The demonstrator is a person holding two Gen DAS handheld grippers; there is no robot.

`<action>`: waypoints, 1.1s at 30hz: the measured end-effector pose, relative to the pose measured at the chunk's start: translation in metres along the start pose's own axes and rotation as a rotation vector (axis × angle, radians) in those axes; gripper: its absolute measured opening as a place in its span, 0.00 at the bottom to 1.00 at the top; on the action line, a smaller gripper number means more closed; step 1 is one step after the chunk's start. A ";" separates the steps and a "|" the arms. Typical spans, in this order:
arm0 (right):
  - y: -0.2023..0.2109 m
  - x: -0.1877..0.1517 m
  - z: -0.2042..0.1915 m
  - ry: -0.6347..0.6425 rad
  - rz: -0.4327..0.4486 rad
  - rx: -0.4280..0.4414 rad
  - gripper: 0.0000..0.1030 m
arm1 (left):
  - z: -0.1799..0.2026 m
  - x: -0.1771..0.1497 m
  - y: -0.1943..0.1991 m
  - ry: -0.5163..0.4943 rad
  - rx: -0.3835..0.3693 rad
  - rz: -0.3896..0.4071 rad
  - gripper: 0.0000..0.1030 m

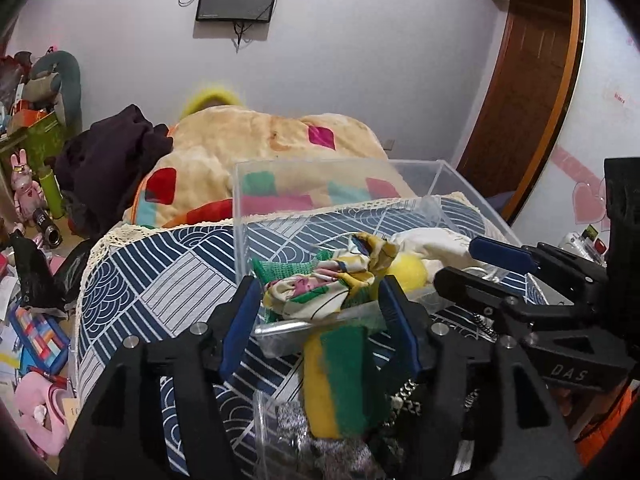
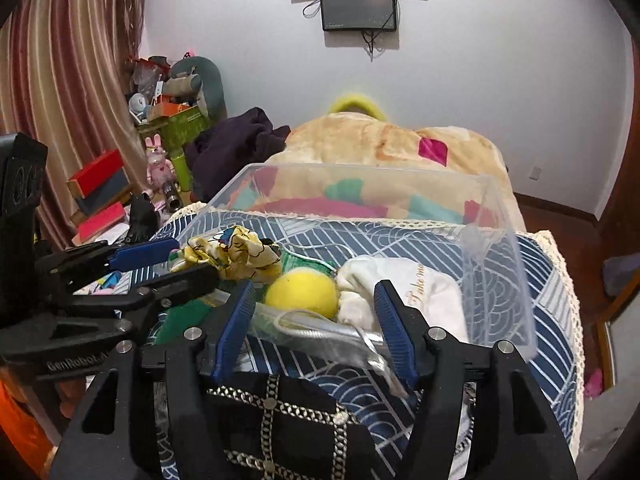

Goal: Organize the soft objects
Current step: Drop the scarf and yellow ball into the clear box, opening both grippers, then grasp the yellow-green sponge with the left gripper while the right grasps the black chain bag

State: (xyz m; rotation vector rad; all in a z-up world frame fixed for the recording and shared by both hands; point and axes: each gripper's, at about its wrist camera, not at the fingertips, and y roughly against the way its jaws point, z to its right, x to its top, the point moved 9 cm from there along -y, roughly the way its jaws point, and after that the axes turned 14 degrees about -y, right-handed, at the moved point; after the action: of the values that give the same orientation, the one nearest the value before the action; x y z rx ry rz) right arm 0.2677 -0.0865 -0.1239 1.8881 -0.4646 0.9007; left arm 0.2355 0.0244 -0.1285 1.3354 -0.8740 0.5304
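Bed (image 1: pixel 168 280), covered in a blue-and-white patterned spread, carries a clear plastic bin (image 1: pixel 248 200) set across its near end. My left gripper (image 1: pixel 320 320) sits at the bin's near rim with its jaws wide apart, gripping nothing; a yellow-and-green sponge (image 1: pixel 340 384) lies between and below the blue pads, propped against the rim, and I cannot tell whether either pad touches it. Just inside the bin ahead of these jaws lies a crumpled floral cloth (image 1: pixel 320 284) in yellow, white, pink and green, resting on a piece of green mesh (image 1: pixel 280 270).

My right gripper (image 2: pixel 316 324) is at the same near rim, further toward the bed's right edge, jaws likewise wide and empty. Directly ahead of it, inside the bin, a yellow ball (image 2: pixel 302 294) touches a white drawstring pouch (image 2: pixel 404 292) with gold lettering to its right. A loose cord from the pouch trails over the rim between the pads.

Below the right gripper, on the bed's near edge, lies a black bag with chain trim (image 2: pixel 272 420). A cream patchwork blanket (image 2: pixel 380 148) is heaped at the bed's far end, behind the bin.
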 end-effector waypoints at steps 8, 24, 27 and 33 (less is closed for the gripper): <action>0.028 0.001 0.003 0.007 0.054 0.003 0.63 | -0.004 -0.004 0.032 0.003 0.023 0.037 0.66; 0.032 -0.064 -0.006 -0.005 -0.036 0.036 0.78 | 0.021 -0.058 0.039 -0.034 -0.008 -0.059 0.70; 0.020 -0.078 -0.007 0.002 -0.083 0.028 0.77 | 0.024 -0.065 0.032 -0.019 -0.025 -0.083 0.70; 0.008 -0.090 -0.005 -0.010 -0.157 0.061 0.39 | 0.034 -0.063 0.019 -0.036 -0.029 -0.095 0.70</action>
State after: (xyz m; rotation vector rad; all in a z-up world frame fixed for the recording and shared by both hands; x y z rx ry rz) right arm 0.2014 -0.0909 -0.1854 1.9561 -0.2931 0.8093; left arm 0.1756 0.0044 -0.1675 1.3561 -0.8405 0.4192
